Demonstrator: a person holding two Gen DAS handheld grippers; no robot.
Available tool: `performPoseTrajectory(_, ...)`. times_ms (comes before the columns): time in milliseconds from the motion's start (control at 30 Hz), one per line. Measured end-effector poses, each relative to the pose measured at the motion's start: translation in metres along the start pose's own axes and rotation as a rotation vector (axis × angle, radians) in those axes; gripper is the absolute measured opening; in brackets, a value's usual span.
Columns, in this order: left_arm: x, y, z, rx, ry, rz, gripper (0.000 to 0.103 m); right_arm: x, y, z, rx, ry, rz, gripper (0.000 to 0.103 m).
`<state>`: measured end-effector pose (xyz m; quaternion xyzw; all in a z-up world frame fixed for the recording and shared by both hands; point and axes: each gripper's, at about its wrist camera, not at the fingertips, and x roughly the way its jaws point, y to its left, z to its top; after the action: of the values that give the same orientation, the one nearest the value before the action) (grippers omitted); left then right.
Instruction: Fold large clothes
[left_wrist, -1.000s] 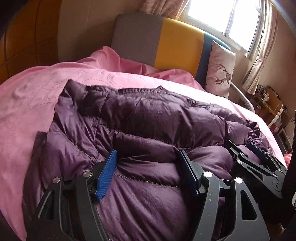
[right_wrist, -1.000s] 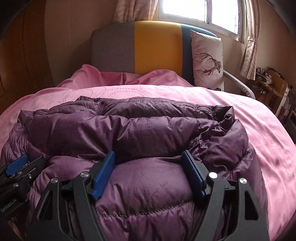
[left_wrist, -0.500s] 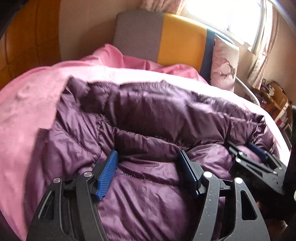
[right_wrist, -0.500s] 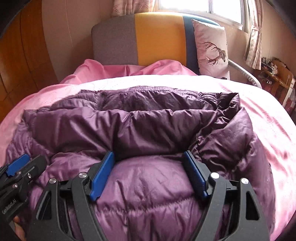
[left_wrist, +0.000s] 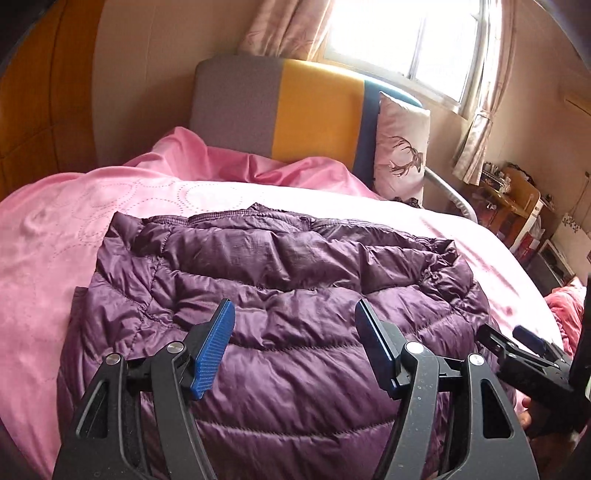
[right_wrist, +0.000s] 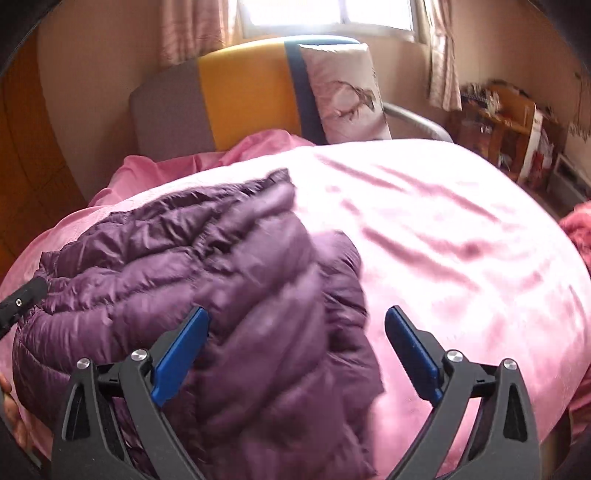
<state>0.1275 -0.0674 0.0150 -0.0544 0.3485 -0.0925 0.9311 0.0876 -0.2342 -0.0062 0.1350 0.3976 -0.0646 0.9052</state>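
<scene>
You've laid the fold in the purple down jacket on the bed; left claw hangs parted and empty, right claw is opening on nothing, so next re-grip an edge

The left hand-held gripper hovers spread above a folded purple jacket on pink bedding.

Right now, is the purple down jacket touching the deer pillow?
Apart. The left wrist view shows a band of bare pink bedspread between the purple down jacket and the deer pillow.
</scene>
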Motion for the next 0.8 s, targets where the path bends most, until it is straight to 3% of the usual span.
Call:
performPoseTrajectory(267, 0.0, 0.002, -0.001, 0.01, 0.01, 0.008, 0.066, 0.01, -0.038, -0.022, 0.171, 0.106, 0.161, 0.101)
performPoseTrajectory(800, 0.025, 0.019, -0.018, 0.019, 0.079, -0.001, 0.066, 0.011, -0.046, -0.023, 0.179, 0.132, 0.25, 0.101)
